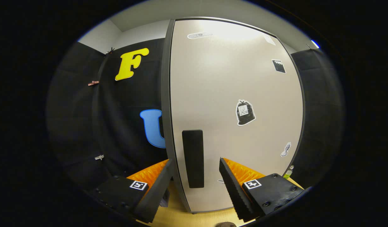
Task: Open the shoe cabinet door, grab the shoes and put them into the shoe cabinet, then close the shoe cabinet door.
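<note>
Shoe cabinet door (pixel 235 104), closed, standing upright on the wooden counter (pixel 181 217) directly ahead of the tongs (pixel 195 168). The tongs are spread wide and grip nothing; the door's dark vertical handle (pixel 193 158) lies between the fingers, just beyond their tips. Several stickers (pixel 245 112) mark the pale door face.

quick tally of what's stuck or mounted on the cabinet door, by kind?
Cabinet door, shut, with the open gripper facing it:
Black handle, between the fingers: 1
Stickers (top, top corner, black square, middle, lower edge): 5
Total: 6
</note>
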A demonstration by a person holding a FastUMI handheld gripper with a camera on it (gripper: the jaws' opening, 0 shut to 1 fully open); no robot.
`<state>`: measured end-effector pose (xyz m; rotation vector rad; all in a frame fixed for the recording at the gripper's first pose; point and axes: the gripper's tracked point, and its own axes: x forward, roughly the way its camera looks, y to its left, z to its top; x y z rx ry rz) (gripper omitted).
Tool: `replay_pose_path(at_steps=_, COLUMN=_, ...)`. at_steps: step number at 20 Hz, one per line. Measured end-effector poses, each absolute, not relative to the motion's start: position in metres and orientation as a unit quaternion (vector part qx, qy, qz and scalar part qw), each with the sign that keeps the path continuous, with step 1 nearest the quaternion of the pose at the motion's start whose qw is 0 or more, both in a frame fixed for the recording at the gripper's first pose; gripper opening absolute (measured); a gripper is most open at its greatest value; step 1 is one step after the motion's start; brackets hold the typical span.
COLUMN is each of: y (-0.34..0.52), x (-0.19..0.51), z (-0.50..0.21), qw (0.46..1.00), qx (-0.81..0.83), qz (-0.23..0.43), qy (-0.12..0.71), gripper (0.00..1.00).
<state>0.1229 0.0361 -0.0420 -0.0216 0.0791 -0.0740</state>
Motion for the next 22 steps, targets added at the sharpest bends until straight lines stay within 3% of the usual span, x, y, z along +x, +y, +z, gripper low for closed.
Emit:
replay_pose_path(at_steps=3, y=0.029, x=0.138, z=-0.047, qw=0.997, qx=-0.012, qz=-0.054, qy=0.045, gripper=0.95)
replay_pose_path(at_steps=5, y=0.027, x=0.141, z=-0.047, qw=0.997, qx=-0.009, qz=-0.059, qy=0.044, gripper=0.64)
replay_pose_path(at_steps=6, y=0.027, x=0.143, z=-0.046, qw=0.997, qx=-0.011, qz=-0.061, qy=0.042, gripper=0.60)
replay_pose_path(at_steps=15, y=0.033, x=0.133, z=-0.048, qw=0.997, qx=-0.021, qz=-0.057, qy=0.052, gripper=0.57)
replay_pose_path(at_steps=16, y=0.027, x=0.169, z=-0.059, qw=0.997, qx=-0.024, qz=-0.063, qy=0.049, gripper=0.44)
replay_pose_path(at_steps=17, y=0.030, x=0.146, z=-0.053, qw=0.997, qx=-0.023, qz=-0.058, qy=0.050, gripper=0.31)
replay_pose_path(at_steps=22, y=0.032, x=0.144, z=-0.056, qw=0.997, qx=-0.024, qz=-0.058, qy=0.053, gripper=0.32)
